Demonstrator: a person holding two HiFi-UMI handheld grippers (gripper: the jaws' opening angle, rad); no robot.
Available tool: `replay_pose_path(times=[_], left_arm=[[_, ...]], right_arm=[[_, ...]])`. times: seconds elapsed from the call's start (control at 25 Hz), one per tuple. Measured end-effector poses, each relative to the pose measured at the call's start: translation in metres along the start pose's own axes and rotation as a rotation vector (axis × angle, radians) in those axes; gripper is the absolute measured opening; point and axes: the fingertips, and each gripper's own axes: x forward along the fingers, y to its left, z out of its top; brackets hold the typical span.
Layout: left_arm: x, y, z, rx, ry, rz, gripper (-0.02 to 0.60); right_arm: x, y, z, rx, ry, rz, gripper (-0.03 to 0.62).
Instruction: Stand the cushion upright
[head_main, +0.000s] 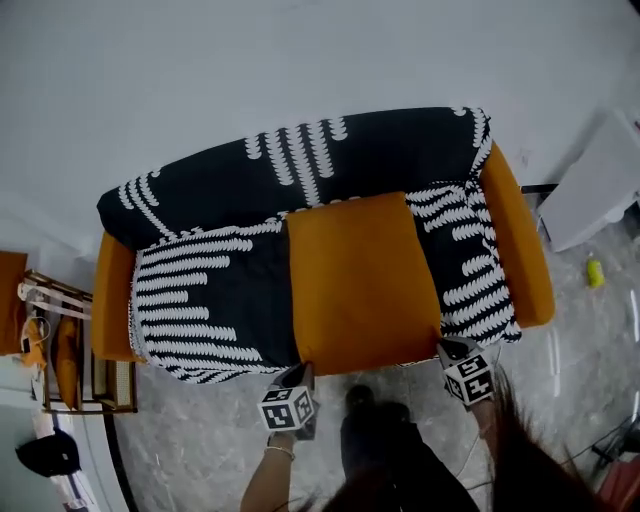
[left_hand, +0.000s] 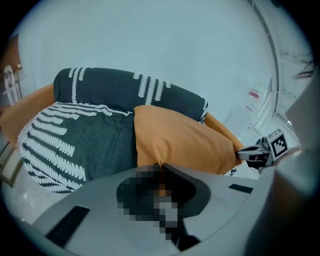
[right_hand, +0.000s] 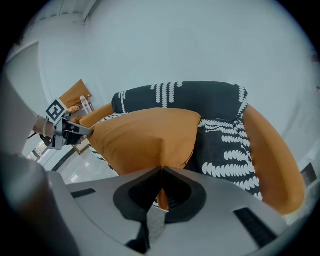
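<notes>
Because the orange cushion (head_main: 360, 280) is broad and soft, it is taken at both front corners at once: the left tool (head_main: 300, 372) is pinched tight on a fold of orange fabric at the near left corner, and the right tool (head_main: 450, 350) is closed in the same way on the near right corner. Each gripper view shows a sliver of cloth caught between jaws that nearly meet. The cushion lies across the middle of the seat of an orange sofa (head_main: 522, 240), over a black-and-white patterned throw (head_main: 205, 295) that drapes seat and backrest. Its front edge looks raised off the seat while its rear edge rests toward the backrest (head_main: 300, 160). A grip at two corners should stop it sagging or twisting as it tips. Judged from this, the far edge will serve as a hinge, so the cushion can swing up to lean against the backrest.
</notes>
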Motion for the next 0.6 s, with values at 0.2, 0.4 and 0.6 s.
replay_pose_path(times=[0.2,0.4,0.6], left_arm=[[-0.021,-0.003,0.025,-0.005,-0.038,0.005,0.032],[-0.043,-0.006,0.045,-0.021,-0.073,0.007,0.031],[-0.061,-0.012,0.065,-0.039,-0.097,0.011,0.031]], right_arm=[[-0.018,0.008,0.022,0.018,-0.038,-0.005,0.012],[-0.040,0.014,0.043,0.035,-0.062,-0.020,0.012],[-0.061,0.015,0.067,0.068,-0.086,-0.036,0.012]])
